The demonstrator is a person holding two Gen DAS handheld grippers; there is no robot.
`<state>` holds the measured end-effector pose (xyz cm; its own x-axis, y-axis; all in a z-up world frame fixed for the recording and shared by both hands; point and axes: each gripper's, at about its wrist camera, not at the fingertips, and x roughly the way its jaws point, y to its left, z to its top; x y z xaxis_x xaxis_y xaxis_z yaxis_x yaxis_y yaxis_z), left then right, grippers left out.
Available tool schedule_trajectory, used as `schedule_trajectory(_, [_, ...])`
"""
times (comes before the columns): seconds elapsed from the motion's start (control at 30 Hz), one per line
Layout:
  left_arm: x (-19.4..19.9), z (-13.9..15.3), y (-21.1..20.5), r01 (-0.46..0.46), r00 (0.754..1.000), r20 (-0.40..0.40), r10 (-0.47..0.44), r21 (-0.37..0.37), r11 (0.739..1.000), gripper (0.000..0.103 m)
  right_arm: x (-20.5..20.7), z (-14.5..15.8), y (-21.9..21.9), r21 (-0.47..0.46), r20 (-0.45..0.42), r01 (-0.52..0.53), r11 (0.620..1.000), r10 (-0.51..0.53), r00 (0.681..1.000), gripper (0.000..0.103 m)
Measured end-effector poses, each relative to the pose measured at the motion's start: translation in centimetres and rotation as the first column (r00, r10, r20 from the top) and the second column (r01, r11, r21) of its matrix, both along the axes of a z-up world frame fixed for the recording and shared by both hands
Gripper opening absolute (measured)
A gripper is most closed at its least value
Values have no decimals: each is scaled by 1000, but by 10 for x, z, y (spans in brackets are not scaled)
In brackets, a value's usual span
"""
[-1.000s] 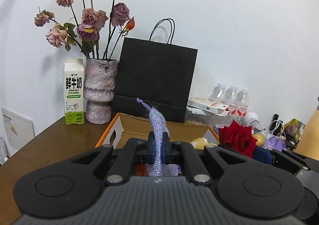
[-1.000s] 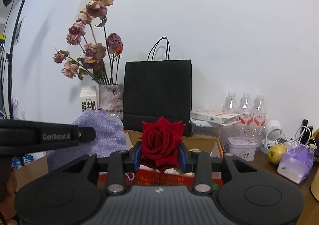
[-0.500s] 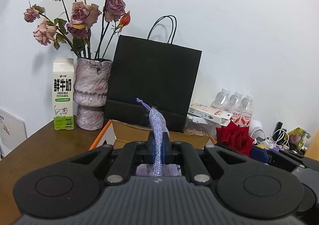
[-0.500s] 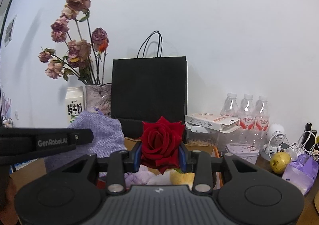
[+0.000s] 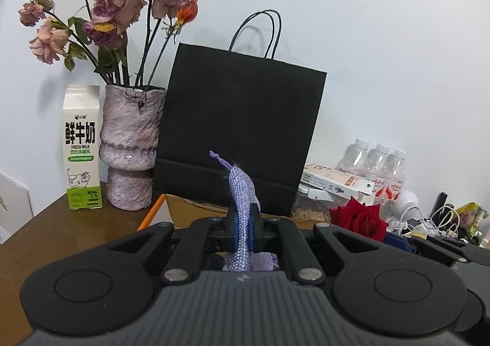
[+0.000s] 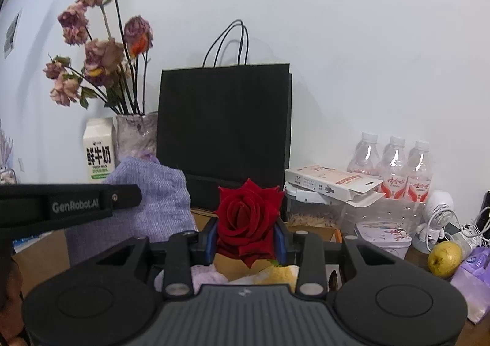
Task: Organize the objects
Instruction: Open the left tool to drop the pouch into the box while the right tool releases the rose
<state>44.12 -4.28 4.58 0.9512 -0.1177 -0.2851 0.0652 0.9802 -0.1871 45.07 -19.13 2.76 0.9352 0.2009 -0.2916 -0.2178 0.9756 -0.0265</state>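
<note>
My left gripper (image 5: 242, 223) is shut on a purple woven pouch (image 5: 242, 202), pinched edge-on between the fingers, its drawstring knot sticking up. The pouch shows side-on in the right wrist view (image 6: 147, 202), left of my right gripper. My right gripper (image 6: 246, 237) is shut on a red rose (image 6: 248, 217), its bloom facing the camera. The rose also shows in the left wrist view (image 5: 358, 218), to the right. Both are held above an open cardboard box (image 5: 190, 211) with an orange edge.
A black paper bag (image 5: 242, 131) stands behind the box. A vase of dried roses (image 5: 130, 143) and a milk carton (image 5: 81, 146) stand at the left. Water bottles (image 6: 395, 165), a small carton (image 6: 330, 182), a tin (image 6: 382, 234), a pear (image 6: 444, 258) and cables lie at the right.
Both grippers have moved forward and a little lower toward the black bag, still holding the pouch and the rose. The vase and bag look larger and nearer.
</note>
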Motion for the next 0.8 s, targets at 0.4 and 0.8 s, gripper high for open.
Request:
schedule_trajectory(0.4, [44, -12, -3, 3, 999, -37, -2, 29, 1000, 7, 43, -18, 8, -55, -76, -18, 998, 14, 997, 35])
schedule_trajectory(0.8, [73, -24, -8, 17, 996, -90, -11, 66, 998, 8, 69, -35, 4, -62, -135, 10, 998, -19, 991, 35])
